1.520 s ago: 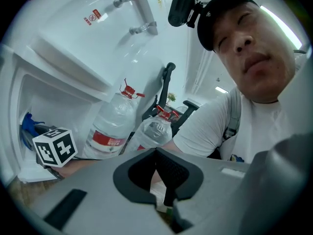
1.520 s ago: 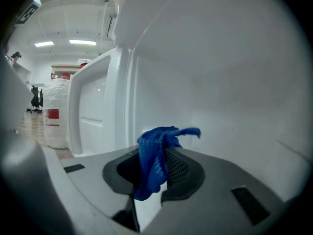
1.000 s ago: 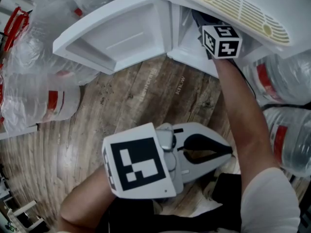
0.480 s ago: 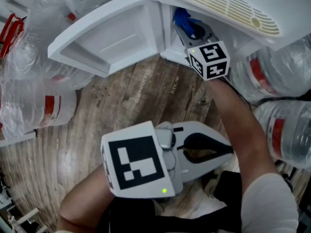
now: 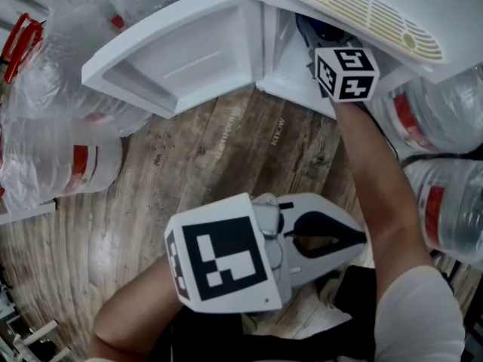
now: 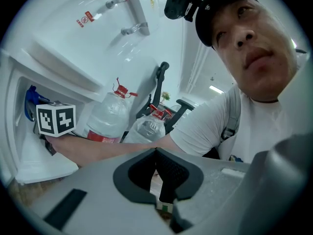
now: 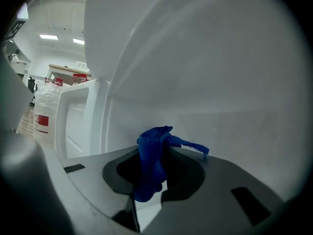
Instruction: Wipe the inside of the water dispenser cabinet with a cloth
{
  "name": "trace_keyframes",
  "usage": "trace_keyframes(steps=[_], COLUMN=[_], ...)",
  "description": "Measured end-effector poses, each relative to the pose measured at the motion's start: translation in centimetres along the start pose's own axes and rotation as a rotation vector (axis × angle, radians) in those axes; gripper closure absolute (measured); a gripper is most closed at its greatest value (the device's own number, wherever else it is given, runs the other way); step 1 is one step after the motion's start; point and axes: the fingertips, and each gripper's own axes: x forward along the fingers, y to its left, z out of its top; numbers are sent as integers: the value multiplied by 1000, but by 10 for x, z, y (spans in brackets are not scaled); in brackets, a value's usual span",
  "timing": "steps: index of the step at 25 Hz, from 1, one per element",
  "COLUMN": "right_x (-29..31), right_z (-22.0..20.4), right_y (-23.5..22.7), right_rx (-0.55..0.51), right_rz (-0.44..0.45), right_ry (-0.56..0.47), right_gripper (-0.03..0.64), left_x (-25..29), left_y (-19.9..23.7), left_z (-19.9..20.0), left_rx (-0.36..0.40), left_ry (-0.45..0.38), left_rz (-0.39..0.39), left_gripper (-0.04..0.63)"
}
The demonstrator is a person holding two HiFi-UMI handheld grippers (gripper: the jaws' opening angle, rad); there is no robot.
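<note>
The white water dispenser lies at the top of the head view with its cabinet door swung open to the left. My right gripper is inside the cabinet, shut on a blue cloth that bunches up between its jaws close to the white inner wall. From above, only its marker cube and a bit of the cloth show at the opening. My left gripper hangs low near my body, shut and holding nothing, far from the cabinet.
Large clear water bottles with red labels stand right of the dispenser and in a plastic-wrapped pile at the left. The floor is wood plank. An office chair stands behind the bottles in the left gripper view.
The right gripper drew back toward the cabinet opening with the cloth half a second ago, then pushed in again. The left gripper has barely moved.
</note>
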Motion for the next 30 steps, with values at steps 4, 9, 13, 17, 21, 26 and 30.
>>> trace_keyframes(steps=[4, 9, 13, 17, 21, 26, 30], right_x=[7, -8, -28, -40, -40, -23, 4], right_z=[12, 20, 24, 24, 14, -14, -21], right_y=[14, 45, 68, 70, 28, -26, -45], right_rx=[-15, -64, -103, -86, -14, 23, 40], right_rz=[19, 32, 73, 85, -68, -211, -230], right_ry=[-17, -39, -74, -111, -102, -31, -15], right_gripper=[532, 532, 532, 532, 534, 535, 534], left_x=[-9, -8, -2, 3, 2, -4, -6], left_y=[1, -2, -4, -5, -5, -2, 1], left_z=[-1, -1, 0, 2, 0, -3, -4], left_rx=[1, 3, 0, 3, 5, 9, 6], left_ry=[-3, -3, -6, -7, -1, 9, 14], left_rz=[19, 8, -14, -29, -24, 2, 24], left_gripper=[595, 595, 595, 595, 595, 595, 595])
